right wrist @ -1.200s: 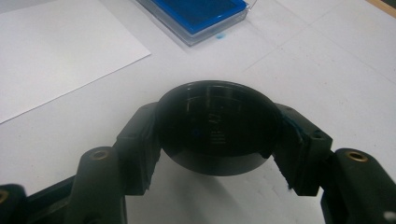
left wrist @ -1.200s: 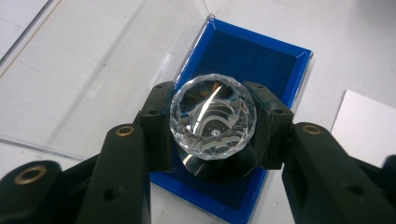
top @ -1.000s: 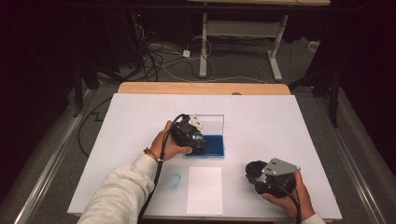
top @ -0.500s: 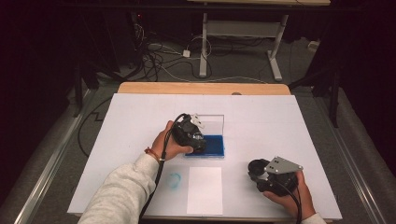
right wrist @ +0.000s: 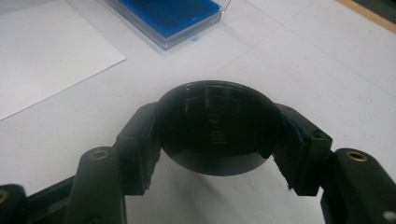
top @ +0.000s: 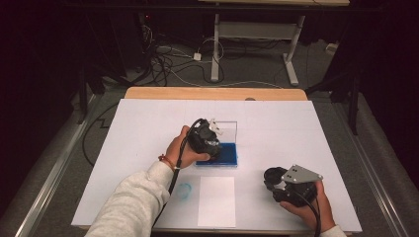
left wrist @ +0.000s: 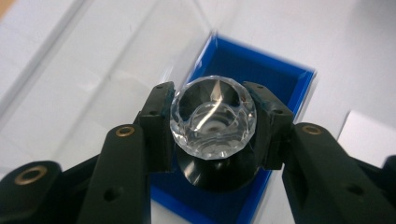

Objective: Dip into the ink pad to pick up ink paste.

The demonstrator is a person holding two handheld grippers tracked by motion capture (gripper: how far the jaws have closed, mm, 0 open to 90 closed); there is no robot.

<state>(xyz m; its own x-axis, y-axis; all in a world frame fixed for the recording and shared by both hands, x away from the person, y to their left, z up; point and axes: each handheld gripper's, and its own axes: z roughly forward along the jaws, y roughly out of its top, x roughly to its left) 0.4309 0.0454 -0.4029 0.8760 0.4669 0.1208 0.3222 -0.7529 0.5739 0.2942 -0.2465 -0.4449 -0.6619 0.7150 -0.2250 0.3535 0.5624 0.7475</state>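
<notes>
- Gripping a clear faceted stamp [left wrist: 213,117], the left gripper [top: 206,139] is hanging over the blue ink pad [top: 225,154], its jaws pressing on the stamp's two sides.
- Seen in the left gripper view, the stamp's dark round base is sitting low over the blue pad surface [left wrist: 261,74]; whether the base is touching the ink cannot be told.
- The pad's transparent lid [top: 228,129] is standing open on the far side of the tray.
- The right gripper [top: 289,185] is resting near the tabletop's [top: 143,123] near right corner, well apart from the pad; its jaws are closing on a black round cap [right wrist: 215,128], one jaw on each side.
- A white sheet of paper [top: 216,201] is lying flat on the tabletop between the two hands, toward the near edge.
- A faint blue ring mark [top: 185,190] is showing on the tabletop just left of the paper.
</notes>
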